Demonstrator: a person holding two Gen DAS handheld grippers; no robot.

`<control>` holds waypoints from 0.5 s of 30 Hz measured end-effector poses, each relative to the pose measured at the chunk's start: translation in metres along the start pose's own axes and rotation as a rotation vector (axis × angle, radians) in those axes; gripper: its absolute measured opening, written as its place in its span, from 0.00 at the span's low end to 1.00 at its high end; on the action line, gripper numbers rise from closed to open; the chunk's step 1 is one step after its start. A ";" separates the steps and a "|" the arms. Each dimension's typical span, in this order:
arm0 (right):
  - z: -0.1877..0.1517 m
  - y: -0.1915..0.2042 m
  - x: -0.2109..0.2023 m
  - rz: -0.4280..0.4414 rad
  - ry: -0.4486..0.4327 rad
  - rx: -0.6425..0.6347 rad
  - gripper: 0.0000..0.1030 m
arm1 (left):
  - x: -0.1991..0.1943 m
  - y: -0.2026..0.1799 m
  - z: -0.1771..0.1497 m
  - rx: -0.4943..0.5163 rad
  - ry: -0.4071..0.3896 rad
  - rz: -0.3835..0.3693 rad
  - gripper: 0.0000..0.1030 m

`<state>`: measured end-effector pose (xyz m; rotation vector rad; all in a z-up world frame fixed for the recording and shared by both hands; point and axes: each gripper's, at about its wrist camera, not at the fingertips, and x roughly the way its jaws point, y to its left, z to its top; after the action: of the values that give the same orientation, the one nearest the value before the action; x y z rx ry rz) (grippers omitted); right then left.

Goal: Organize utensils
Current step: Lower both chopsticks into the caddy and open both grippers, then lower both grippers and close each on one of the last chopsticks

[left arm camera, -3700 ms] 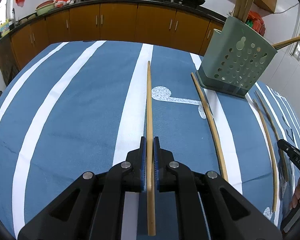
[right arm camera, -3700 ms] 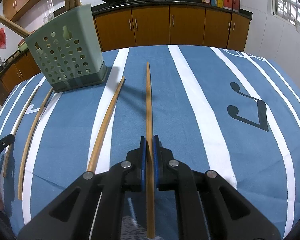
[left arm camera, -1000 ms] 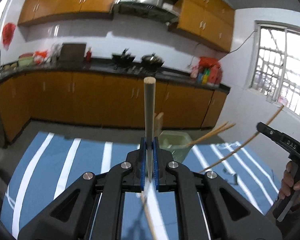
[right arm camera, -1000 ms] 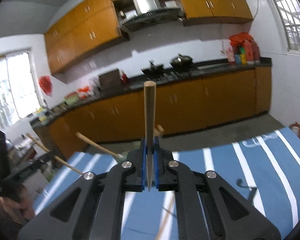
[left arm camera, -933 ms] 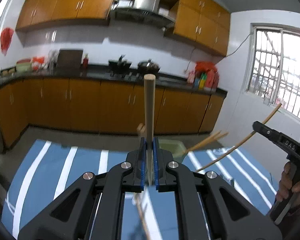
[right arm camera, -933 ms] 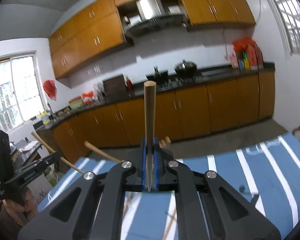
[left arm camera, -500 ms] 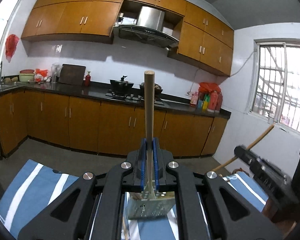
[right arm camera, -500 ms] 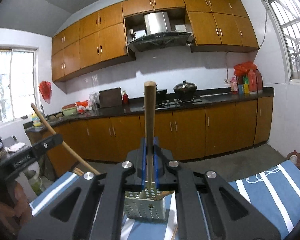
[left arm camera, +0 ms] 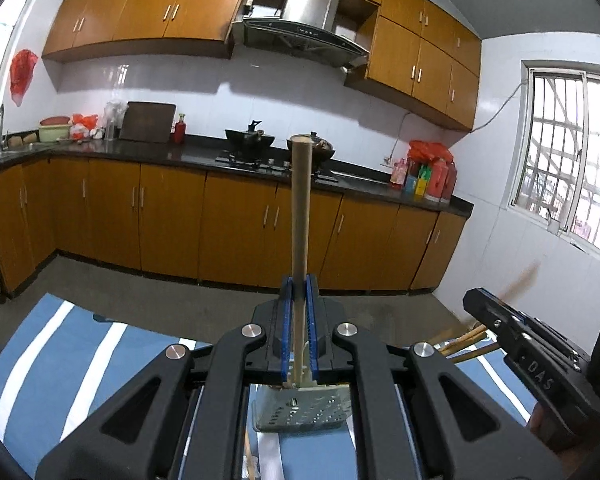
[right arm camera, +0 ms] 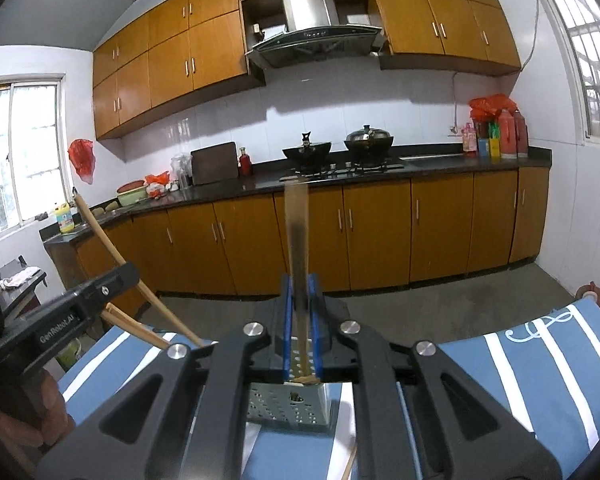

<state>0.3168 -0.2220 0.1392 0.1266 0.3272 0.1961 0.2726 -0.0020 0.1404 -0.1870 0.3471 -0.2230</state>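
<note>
Since half a second ago I have brought both sticks lower over the perforated grey-green plastic utensil holder (left arm camera: 300, 410), which stands on the blue, white-striped tablecloth (left arm camera: 60, 344). My left gripper (left arm camera: 299, 320) is clamped on a long round wooden chopstick (left arm camera: 301, 216), held upright with its lower end at the holder's rim. My right gripper (right arm camera: 300, 316) has its pads slightly parted around a second, motion-blurred wooden chopstick (right arm camera: 297, 232); whether it grips I cannot tell.
</note>
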 end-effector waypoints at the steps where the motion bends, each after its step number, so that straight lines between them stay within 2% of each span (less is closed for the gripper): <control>1: 0.001 -0.001 -0.003 0.000 -0.007 0.006 0.16 | -0.003 0.001 0.001 -0.004 -0.001 -0.005 0.07; 3: 0.002 -0.002 -0.009 -0.001 -0.018 0.011 0.21 | -0.006 0.002 0.003 -0.008 -0.006 -0.007 0.10; 4: 0.002 -0.002 -0.012 0.000 -0.023 0.012 0.22 | -0.007 0.003 0.005 -0.009 -0.012 -0.007 0.17; 5: 0.003 -0.003 -0.015 0.000 -0.028 0.013 0.23 | -0.009 0.004 0.006 -0.009 -0.019 -0.005 0.27; 6: 0.003 -0.003 -0.019 0.001 -0.034 0.014 0.23 | -0.011 0.002 0.008 -0.010 -0.027 -0.003 0.32; 12: 0.001 -0.011 -0.055 -0.003 -0.077 0.032 0.32 | -0.033 0.008 0.014 -0.016 -0.058 -0.008 0.36; 15: -0.013 -0.023 -0.073 -0.030 -0.068 0.045 0.45 | -0.052 0.018 0.005 -0.010 -0.063 0.014 0.57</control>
<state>0.2489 -0.2585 0.1452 0.1728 0.2656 0.1539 0.2304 0.0285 0.1575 -0.2013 0.2874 -0.2010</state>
